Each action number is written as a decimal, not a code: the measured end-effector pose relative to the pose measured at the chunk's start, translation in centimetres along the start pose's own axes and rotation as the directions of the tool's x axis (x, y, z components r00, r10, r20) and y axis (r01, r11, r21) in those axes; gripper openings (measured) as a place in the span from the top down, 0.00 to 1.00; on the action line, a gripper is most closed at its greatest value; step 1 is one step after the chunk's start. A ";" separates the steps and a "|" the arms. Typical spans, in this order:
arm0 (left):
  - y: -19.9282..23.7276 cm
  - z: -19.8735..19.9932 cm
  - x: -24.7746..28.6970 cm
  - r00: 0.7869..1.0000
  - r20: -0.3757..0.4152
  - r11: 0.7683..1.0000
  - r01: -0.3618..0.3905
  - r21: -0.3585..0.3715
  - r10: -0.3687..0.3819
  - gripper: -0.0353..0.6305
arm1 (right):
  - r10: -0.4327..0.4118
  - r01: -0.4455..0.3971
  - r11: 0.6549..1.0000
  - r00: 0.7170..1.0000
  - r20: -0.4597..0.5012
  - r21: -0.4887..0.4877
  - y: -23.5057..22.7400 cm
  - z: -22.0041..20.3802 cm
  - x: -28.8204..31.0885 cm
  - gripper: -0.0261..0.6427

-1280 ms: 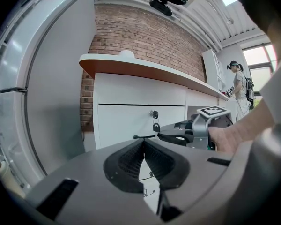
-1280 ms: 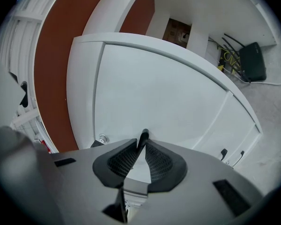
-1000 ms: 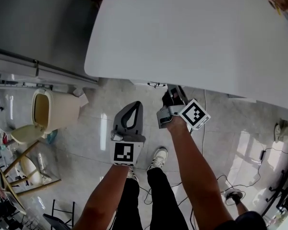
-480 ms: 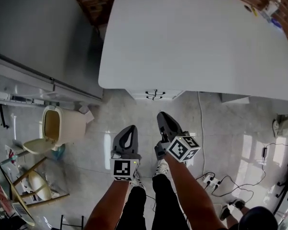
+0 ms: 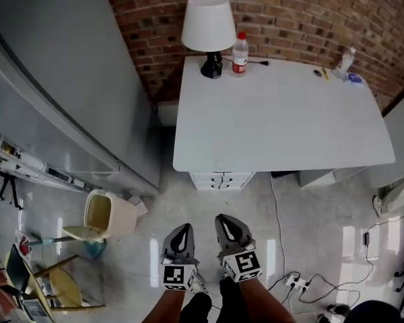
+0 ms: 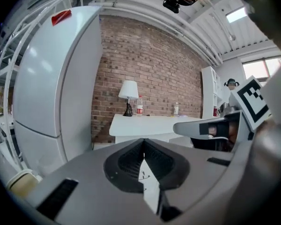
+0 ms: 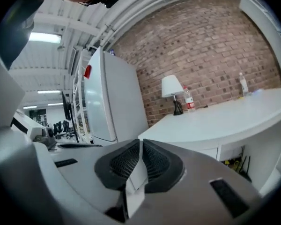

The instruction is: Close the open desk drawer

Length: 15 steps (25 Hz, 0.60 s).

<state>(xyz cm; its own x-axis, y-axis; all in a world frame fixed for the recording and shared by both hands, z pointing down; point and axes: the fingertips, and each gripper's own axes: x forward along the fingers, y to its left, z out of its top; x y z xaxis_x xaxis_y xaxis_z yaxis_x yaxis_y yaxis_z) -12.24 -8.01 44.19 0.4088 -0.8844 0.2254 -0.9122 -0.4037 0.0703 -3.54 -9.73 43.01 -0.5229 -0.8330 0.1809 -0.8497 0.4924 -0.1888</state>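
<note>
The white desk stands against the brick wall. Its drawer stack shows under the front edge, with the fronts level with each other and dark handles facing me. Both grippers hang low over the floor, well short of the desk. My left gripper is shut and holds nothing. My right gripper beside it is shut too, also with nothing in it. In the left gripper view the desk lies far ahead beyond the shut jaws. The right gripper view shows the desk off to the right.
A lamp and a bottle stand at the desk's back left. A grey fridge fills the left. A beige bin sits on the tiled floor. Cables and a power strip lie at the lower right.
The person has backed away from the desk. The right gripper, close under the desk edge a second ago, is now far from it, and both grippers sit lower in view.
</note>
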 end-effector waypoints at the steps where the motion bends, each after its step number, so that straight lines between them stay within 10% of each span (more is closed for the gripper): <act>1: 0.4 1.2 -0.9 1.000 0.008 1.000 -0.005 0.010 0.005 0.94 | 0.005 -0.005 1.000 1.000 0.004 -0.027 0.9 1.2 -0.2 0.90; 15: -0.1 9.9 -9.2 0.995 -0.022 0.992 0.097 0.080 -0.095 0.94 | -0.076 0.082 0.989 0.996 0.051 -0.125 7.5 11.0 -8.6 0.91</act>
<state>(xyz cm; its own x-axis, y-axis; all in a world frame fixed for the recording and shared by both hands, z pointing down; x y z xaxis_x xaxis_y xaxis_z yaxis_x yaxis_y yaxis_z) -15.61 -2.14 32.54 0.4931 -0.8366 0.2386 -0.8631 -0.5049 0.0136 -4.67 -1.64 29.42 -0.4527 -0.8797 0.1453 -0.8914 0.4503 -0.0514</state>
